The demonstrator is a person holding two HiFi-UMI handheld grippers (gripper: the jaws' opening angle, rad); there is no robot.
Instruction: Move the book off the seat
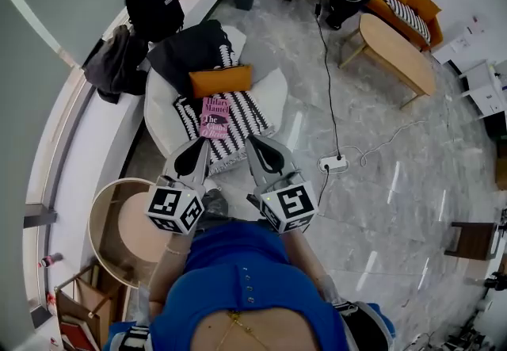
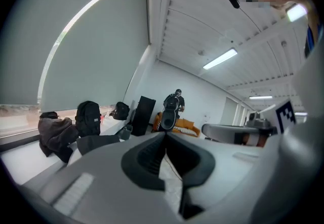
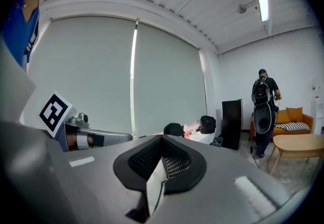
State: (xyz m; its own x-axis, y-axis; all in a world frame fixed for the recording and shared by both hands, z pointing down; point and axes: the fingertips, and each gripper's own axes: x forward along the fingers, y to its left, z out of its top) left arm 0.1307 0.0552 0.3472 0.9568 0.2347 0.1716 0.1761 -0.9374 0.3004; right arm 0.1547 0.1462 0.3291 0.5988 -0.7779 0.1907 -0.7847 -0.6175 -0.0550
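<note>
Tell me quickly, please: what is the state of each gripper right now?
Left gripper: closed, holding nothing.
Right gripper: closed, holding nothing.

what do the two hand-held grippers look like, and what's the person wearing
The left hand-held gripper and right hand-held gripper are light grey wedges with black ribbed pads at the tips. Each carries a white cube printed with black square markers. The person wears a blue top.
</note>
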